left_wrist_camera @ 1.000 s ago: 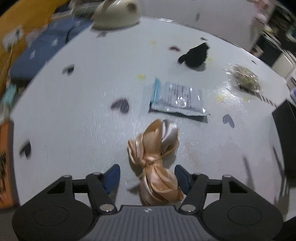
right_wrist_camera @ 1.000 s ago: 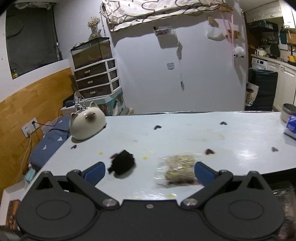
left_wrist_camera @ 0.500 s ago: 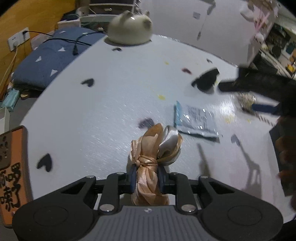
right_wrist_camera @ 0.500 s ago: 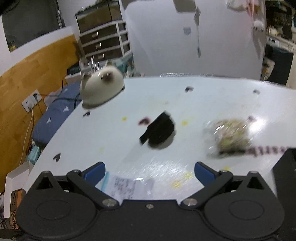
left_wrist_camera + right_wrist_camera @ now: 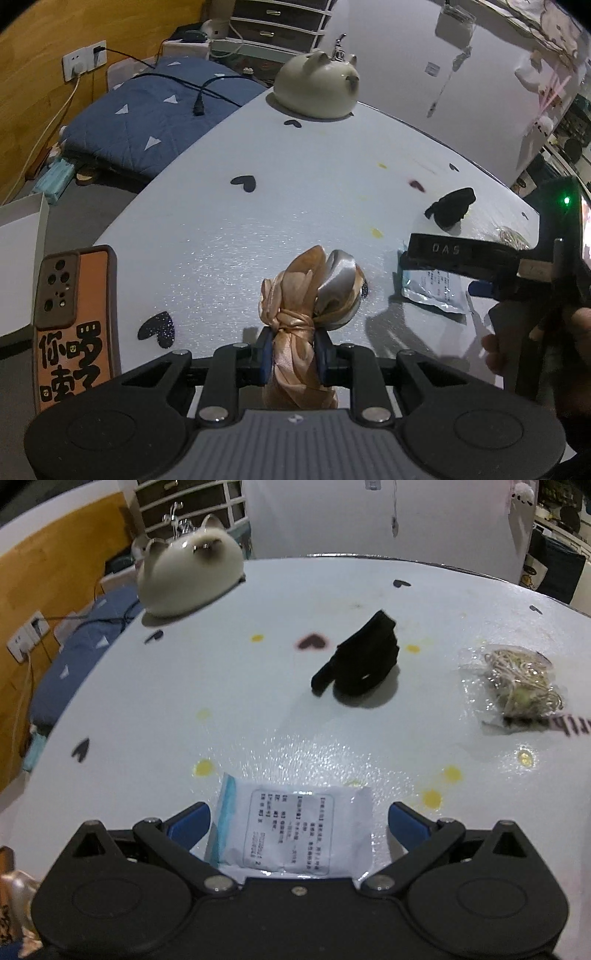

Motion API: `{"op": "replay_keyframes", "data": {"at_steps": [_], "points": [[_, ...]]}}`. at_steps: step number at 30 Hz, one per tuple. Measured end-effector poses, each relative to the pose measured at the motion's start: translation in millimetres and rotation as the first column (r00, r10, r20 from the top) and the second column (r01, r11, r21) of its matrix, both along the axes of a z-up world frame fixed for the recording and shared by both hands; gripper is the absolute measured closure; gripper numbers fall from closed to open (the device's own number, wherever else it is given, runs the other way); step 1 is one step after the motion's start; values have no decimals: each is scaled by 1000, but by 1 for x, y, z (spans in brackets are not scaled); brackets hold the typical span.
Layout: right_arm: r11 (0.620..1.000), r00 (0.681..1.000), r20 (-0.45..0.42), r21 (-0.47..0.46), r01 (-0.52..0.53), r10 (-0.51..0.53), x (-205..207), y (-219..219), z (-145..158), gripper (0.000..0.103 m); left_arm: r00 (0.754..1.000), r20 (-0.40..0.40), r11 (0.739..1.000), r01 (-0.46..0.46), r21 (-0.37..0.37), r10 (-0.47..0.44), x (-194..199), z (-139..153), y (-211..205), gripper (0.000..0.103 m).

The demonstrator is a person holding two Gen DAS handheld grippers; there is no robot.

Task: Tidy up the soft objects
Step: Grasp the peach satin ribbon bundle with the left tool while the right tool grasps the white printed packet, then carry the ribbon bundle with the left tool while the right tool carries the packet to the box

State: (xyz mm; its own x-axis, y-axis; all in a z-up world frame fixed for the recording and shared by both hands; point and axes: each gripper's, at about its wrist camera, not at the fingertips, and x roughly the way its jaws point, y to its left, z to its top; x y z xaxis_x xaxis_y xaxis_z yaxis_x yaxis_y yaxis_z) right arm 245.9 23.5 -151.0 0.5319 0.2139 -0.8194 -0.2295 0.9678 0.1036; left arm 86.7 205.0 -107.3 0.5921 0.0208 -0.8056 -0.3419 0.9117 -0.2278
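Glossy satin ribbon bundle (image 5: 306,295), crinkly plastic packet (image 5: 291,834), glittery smooth table (image 5: 258,229).

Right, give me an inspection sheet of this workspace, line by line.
Surface: white table with heart stickers and yellow spots.
Job's things: satin ribbon bundle; white sachet; black cloth; clear bag of stringy stuff.
Clutter: cat-shaped ceramic; orange phone at table edge.
Grippers: left claw shut on the ribbon bundle; right claw open, straddling the sachet.
Cables: black plug lead on the blue quilt; wall socket in use.
Surroundings: drawer unit, wood panelling.
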Motion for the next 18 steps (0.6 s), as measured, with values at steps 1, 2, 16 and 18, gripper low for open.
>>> {"op": "replay_keyframes", "data": {"at_steps": [1,2,16,18], "points": [[1000,1000,-6,-7,0,0,0,1,-1,0,1000,0,1000,0,-3,0,1,-1,1,79],[1000,1000,-11,-9,2,-2,1,2,-2,0,1000,0,1000,-1,-5,1,1,-1,1,79],[989,993,-4,-89,-117,117,-7,1,-4,12,1000,17,999,12,-31,-12,11,-2,1,79],[987,990,3,-83,-137,138,-10,-4,-2,16,1000,25,999,19,-33,-18,13,0,-1,79]]}}
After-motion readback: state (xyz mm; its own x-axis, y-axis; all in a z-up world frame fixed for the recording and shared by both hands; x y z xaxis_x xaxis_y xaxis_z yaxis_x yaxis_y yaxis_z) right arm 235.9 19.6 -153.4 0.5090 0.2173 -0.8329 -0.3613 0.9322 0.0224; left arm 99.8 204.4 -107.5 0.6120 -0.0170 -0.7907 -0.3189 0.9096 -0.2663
